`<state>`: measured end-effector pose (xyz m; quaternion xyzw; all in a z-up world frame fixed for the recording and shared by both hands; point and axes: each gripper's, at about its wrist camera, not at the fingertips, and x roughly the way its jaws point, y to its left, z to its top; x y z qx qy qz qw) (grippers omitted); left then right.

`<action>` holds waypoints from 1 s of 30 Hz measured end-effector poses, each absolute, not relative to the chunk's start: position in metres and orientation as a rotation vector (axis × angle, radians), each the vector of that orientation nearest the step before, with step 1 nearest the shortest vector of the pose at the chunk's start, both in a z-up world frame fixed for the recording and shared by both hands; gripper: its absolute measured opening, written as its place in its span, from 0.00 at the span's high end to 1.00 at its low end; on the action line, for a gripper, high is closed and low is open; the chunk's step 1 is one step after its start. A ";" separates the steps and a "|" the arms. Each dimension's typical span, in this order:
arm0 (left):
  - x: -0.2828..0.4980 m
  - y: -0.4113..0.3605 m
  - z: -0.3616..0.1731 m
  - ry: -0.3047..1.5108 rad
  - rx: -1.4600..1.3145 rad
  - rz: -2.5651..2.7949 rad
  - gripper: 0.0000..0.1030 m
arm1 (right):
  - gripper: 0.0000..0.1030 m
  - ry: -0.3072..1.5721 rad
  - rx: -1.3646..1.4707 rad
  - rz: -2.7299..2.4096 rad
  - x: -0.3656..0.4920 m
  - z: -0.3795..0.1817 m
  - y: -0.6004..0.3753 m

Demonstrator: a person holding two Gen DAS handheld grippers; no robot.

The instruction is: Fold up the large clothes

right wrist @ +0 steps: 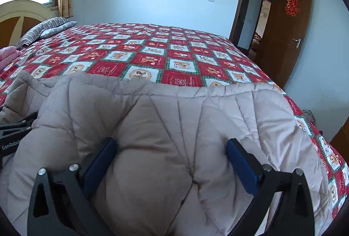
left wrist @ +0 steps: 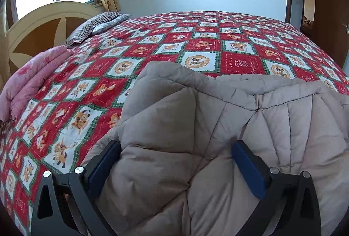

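Note:
A beige quilted padded garment (left wrist: 218, 126) lies bunched on the near part of the bed; it also fills the lower half of the right wrist view (right wrist: 165, 118). My left gripper (left wrist: 176, 148) is wide open, its blue-padded fingers (left wrist: 248, 168) straddling a puffy fold of the garment. My right gripper (right wrist: 172, 146) is also wide open, its fingers (right wrist: 242, 166) on either side of another puffy fold. Part of the left gripper's black body (right wrist: 13, 133) shows at the left edge of the right wrist view.
The bed carries a red, white and green patterned cover (left wrist: 196, 43). A pink folded quilt (left wrist: 32, 81) and a striped pillow (left wrist: 96, 26) lie by the headboard (left wrist: 43, 24). A brown door (right wrist: 283, 35) stands open at the right; the bed edge (right wrist: 322, 137) drops off there.

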<state>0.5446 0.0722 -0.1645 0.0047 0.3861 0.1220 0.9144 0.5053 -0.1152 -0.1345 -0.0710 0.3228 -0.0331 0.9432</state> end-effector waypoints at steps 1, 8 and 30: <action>0.546 0.074 -0.166 0.800 -0.005 0.240 0.01 | 0.00 0.664 -0.144 -0.068 0.505 -0.137 -0.116; 0.548 0.073 -0.171 0.795 -0.030 0.229 0.01 | 0.00 0.730 -0.114 -0.049 0.518 -0.149 -0.120; 0.547 0.068 -0.174 0.784 0.021 0.262 0.01 | 0.00 0.837 -0.176 -0.075 0.535 -0.166 -0.112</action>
